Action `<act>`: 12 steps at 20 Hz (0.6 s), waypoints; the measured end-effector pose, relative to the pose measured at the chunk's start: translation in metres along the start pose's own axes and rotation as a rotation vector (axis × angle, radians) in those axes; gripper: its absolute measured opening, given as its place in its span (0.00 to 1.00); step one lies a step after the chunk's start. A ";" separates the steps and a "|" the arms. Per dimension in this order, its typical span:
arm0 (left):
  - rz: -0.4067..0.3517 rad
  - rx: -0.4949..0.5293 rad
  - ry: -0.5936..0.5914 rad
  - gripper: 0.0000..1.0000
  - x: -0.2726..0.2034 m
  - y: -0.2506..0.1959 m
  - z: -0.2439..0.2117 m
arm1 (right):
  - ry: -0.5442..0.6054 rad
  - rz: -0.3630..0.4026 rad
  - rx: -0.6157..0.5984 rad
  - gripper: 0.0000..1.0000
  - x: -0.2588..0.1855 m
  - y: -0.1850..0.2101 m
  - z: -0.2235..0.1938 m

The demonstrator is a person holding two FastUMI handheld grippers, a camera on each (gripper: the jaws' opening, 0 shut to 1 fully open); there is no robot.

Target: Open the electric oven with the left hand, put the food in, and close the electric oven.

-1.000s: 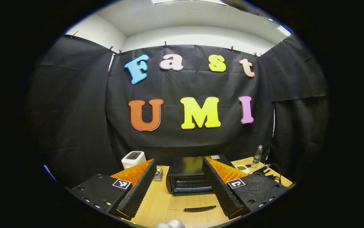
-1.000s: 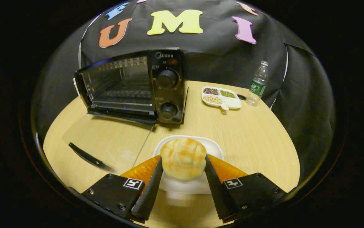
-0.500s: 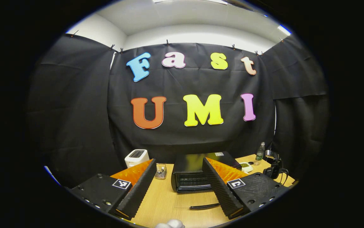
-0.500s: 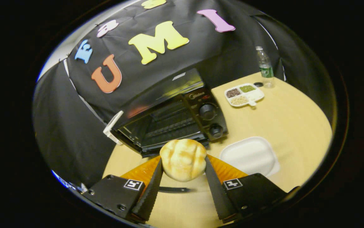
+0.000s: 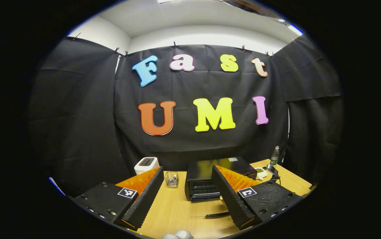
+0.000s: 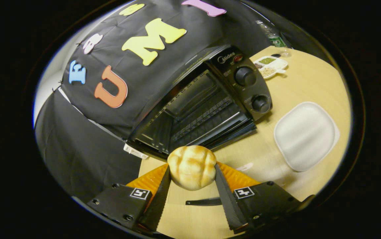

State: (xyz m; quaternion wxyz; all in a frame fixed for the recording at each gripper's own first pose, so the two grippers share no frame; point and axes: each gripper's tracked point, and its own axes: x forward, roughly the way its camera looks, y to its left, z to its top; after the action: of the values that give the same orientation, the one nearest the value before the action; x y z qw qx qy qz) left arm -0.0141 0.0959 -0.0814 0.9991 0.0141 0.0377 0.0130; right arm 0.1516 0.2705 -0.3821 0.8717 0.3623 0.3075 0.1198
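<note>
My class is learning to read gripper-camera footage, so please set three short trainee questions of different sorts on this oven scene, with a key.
1. True or false: the right gripper has both fingers pressed on the bread bun.
2. Multiple choice: the electric oven door is (A) shut, (B) folded down onto the table, (C) removed and lying on the white plate.
3. Fill in the missing word: the white plate beside the oven is ____.

Key
1. True. The bun sits clamped between the two fingers, in front of the oven's mouth.
2. B. The cavity and its rack are exposed, and the door handle lies low over the table.
3. Empty.
</note>
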 end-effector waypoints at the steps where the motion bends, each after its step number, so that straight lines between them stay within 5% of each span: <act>1: 0.002 0.000 0.005 0.95 0.000 0.002 -0.002 | -0.004 0.004 0.004 0.75 0.008 0.004 0.000; 12: -0.001 0.011 0.039 0.95 0.002 0.014 -0.018 | -0.125 -0.070 0.092 0.75 0.087 0.010 0.034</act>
State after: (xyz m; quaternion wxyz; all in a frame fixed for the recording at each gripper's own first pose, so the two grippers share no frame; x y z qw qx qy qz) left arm -0.0139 0.1104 -0.0989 0.9981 0.0192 0.0575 0.0127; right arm 0.2410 0.2964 -0.3958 0.8752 0.3978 0.2702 0.0522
